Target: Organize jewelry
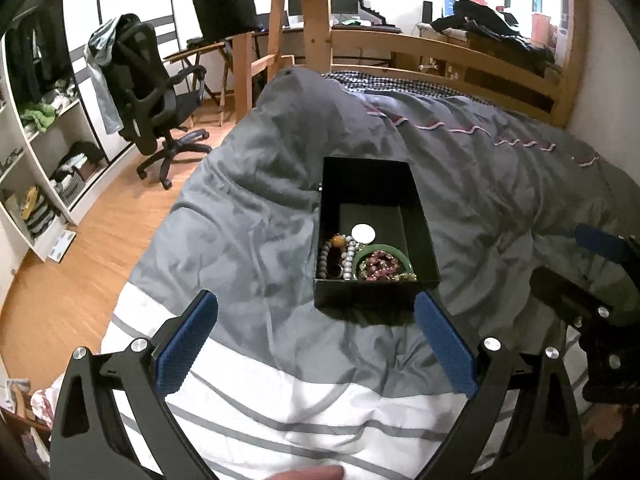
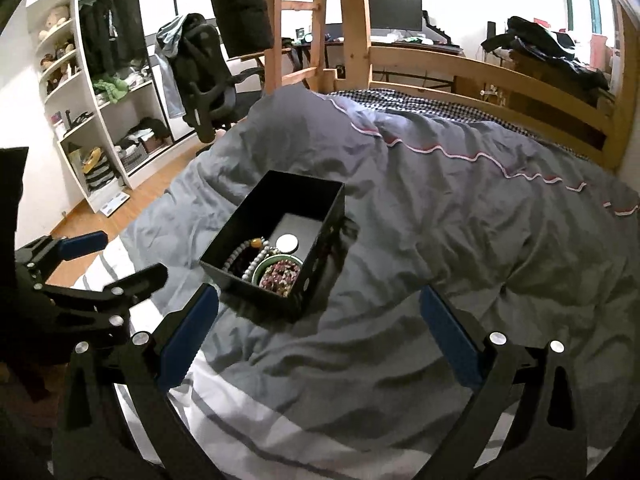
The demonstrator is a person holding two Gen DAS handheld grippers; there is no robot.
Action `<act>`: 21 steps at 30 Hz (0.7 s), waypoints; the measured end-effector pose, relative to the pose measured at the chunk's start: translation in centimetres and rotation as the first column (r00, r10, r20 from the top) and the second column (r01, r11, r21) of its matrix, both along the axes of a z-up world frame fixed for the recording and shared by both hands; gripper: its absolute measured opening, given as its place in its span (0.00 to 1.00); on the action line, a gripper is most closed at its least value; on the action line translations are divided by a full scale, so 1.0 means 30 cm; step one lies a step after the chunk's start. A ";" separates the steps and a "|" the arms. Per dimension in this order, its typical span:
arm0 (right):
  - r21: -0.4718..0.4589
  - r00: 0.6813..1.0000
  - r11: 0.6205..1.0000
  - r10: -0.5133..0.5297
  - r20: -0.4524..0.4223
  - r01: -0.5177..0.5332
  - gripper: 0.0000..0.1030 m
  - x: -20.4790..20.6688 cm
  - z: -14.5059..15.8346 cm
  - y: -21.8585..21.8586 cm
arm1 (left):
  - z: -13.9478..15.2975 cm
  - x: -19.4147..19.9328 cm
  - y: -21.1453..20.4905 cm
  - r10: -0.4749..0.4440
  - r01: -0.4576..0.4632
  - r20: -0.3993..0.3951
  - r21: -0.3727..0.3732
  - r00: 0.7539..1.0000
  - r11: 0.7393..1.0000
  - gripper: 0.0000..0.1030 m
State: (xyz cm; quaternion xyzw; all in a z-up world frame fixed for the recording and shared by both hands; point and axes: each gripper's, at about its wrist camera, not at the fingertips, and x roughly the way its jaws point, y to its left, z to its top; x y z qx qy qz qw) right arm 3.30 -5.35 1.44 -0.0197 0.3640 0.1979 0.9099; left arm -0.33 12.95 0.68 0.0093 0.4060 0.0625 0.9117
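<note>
A black open box [image 1: 374,292] sits on the grey duvet [image 1: 260,240]. It holds a green bangle [image 1: 384,249], a pink bead bracelet [image 1: 380,266], a pale bead strand [image 1: 349,258], a dark bead bracelet [image 1: 325,258] and a white disc [image 1: 363,233]. My left gripper [image 1: 316,316] is open and empty, just short of the box's near wall. In the right wrist view the box [image 2: 256,296] lies ahead to the left with the bangle [image 2: 266,264] and disc [image 2: 287,242] inside. My right gripper [image 2: 318,312] is open and empty, near the box's right corner. The left gripper [image 2: 116,256] shows at the left there.
The bed has a wooden footboard [image 1: 440,52] at the far end and a white striped sheet [image 1: 300,408] near me. A black office chair [image 1: 148,92] and white shelves [image 1: 44,168] stand on the wood floor to the left. The right gripper [image 1: 592,276] shows at the right edge.
</note>
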 end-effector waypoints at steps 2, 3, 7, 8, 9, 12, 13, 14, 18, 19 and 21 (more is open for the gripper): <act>-0.002 1.000 1.000 0.004 0.006 -0.004 0.96 0.003 -0.007 0.000 | -0.012 -0.001 -0.014 -0.009 0.009 0.015 0.011 1.000 1.000 0.94; -0.005 1.000 1.000 0.005 0.009 -0.005 0.96 0.006 -0.011 -0.001 | -0.017 0.000 -0.017 -0.012 0.012 0.018 0.015 1.000 1.000 0.94; -0.005 1.000 1.000 -0.005 0.012 0.005 0.96 0.013 -0.031 -0.007 | -0.032 0.022 -0.015 -0.033 0.032 0.015 0.040 0.999 0.999 0.94; -0.002 1.000 1.000 -0.005 0.007 0.005 0.96 0.018 -0.039 -0.009 | -0.033 0.029 -0.008 -0.039 0.039 0.016 0.038 0.999 0.999 0.94; 0.001 1.000 1.000 -0.005 0.006 0.005 0.96 0.019 -0.045 -0.011 | -0.033 0.034 -0.002 -0.042 0.041 0.019 0.038 0.999 0.998 0.94; 0.004 1.000 1.000 0.001 -0.008 -0.001 0.96 0.030 -0.069 -0.006 | -0.040 0.041 0.015 -0.043 0.042 0.022 0.022 0.999 0.999 0.94; 0.000 1.000 1.000 0.008 -0.012 -0.008 0.96 0.031 -0.078 0.001 | -0.045 0.044 0.019 -0.044 0.043 0.018 0.017 0.999 0.999 0.94; -0.005 1.000 1.000 0.012 -0.007 -0.012 0.96 0.031 -0.080 0.005 | -0.050 0.047 0.020 -0.044 0.044 0.015 0.014 0.999 0.999 0.94; -0.037 1.000 0.999 0.021 0.008 -0.021 0.96 0.031 -0.082 0.027 | -0.041 0.042 0.015 -0.059 0.059 0.019 0.018 0.998 0.998 0.94; -0.033 1.000 0.999 0.023 0.007 -0.023 0.96 0.030 -0.082 0.025 | -0.036 0.039 0.013 -0.060 0.060 0.024 0.022 0.998 0.998 0.94; -0.026 1.000 0.999 0.022 0.001 -0.022 0.96 0.030 -0.082 0.024 | -0.029 0.034 0.011 -0.063 0.062 0.035 0.026 0.997 0.998 0.94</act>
